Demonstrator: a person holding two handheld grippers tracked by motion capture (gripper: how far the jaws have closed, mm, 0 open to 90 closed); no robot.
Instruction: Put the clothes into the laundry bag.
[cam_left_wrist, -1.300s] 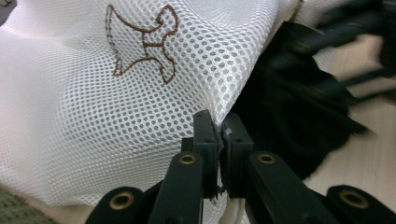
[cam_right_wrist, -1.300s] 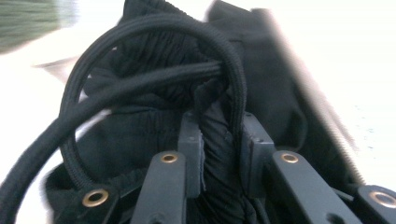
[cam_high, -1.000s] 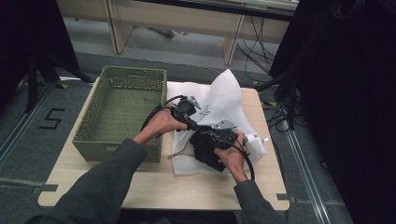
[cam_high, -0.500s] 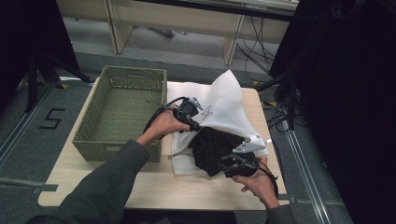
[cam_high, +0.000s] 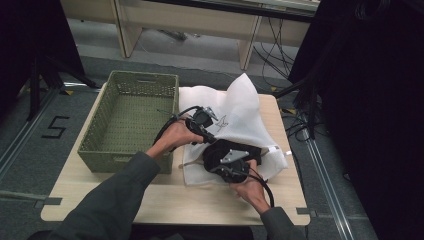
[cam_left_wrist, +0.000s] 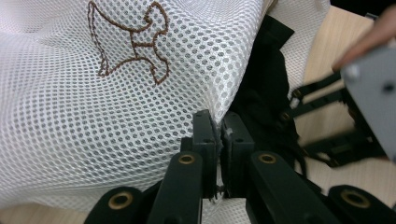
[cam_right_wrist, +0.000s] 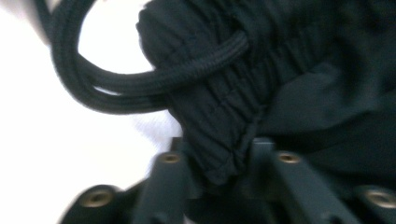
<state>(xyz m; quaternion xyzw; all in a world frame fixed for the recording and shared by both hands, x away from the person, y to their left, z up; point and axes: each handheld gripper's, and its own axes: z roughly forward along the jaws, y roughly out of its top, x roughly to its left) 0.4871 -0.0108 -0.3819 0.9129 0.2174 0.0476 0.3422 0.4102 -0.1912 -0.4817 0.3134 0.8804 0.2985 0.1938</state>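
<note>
Pinching the white mesh laundry bag (cam_left_wrist: 116, 93) beside the green basket (cam_high: 131, 120), the left tongs (cam_left_wrist: 217, 135) are clamped; right tongs (cam_right_wrist: 217, 154), just closing, grip the black drawstring garment (cam_right_wrist: 289, 93).

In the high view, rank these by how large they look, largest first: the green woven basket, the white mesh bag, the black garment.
1. green woven basket
2. white mesh bag, close to the basket in spread, so this order is unsure
3. black garment, clearly smallest, though partly hidden by the bag

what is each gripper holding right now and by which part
The left gripper pinches the white mesh bag at the edge of its opening. The right gripper has just closed on the black garment at its gathered elastic hem.
</note>
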